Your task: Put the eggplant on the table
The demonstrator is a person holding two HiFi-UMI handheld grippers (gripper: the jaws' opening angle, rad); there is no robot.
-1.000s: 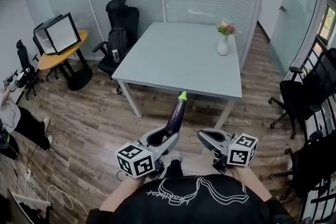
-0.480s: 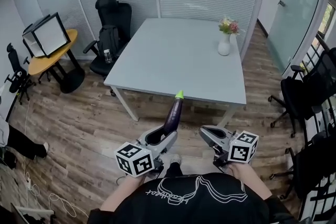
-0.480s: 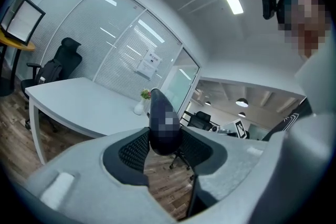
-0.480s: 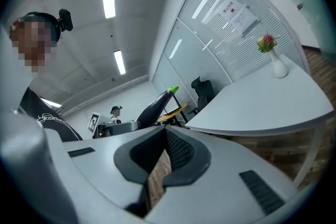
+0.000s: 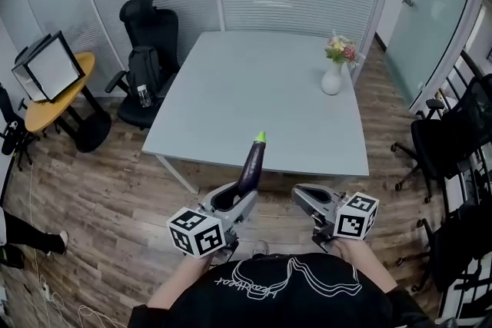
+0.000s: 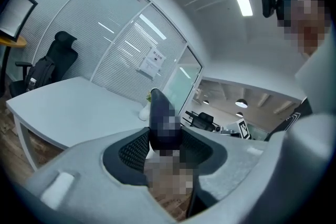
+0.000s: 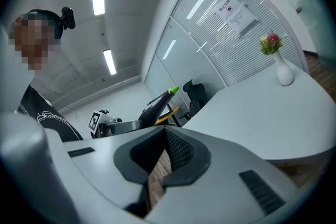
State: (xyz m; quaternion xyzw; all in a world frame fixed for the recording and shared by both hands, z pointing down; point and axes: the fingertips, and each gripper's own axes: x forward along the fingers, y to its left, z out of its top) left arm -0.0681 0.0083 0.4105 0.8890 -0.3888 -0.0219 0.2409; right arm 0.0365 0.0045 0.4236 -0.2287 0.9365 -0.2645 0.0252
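Note:
A dark purple eggplant (image 5: 251,165) with a green tip stands up and forward out of my left gripper (image 5: 233,200), which is shut on its lower end. In the left gripper view the eggplant (image 6: 160,107) rises between the pads, partly hidden by mosaic. Its tip overlaps the near edge of the pale grey table (image 5: 254,96) in the head view. My right gripper (image 5: 301,196) is level beside it on the right, shut and holding nothing. From the right gripper view (image 7: 165,136) the eggplant (image 7: 157,104) shows to the left.
A white vase with flowers (image 5: 333,77) stands at the table's far right. A black office chair (image 5: 146,34) is at the table's left, and a round yellow table (image 5: 54,92) beyond it. More black chairs (image 5: 446,142) stand at the right. Wood floor lies below me.
Both grippers and the eggplant have come closer to the table; its near edge now lies just under the eggplant's tip. The grip has not changed.

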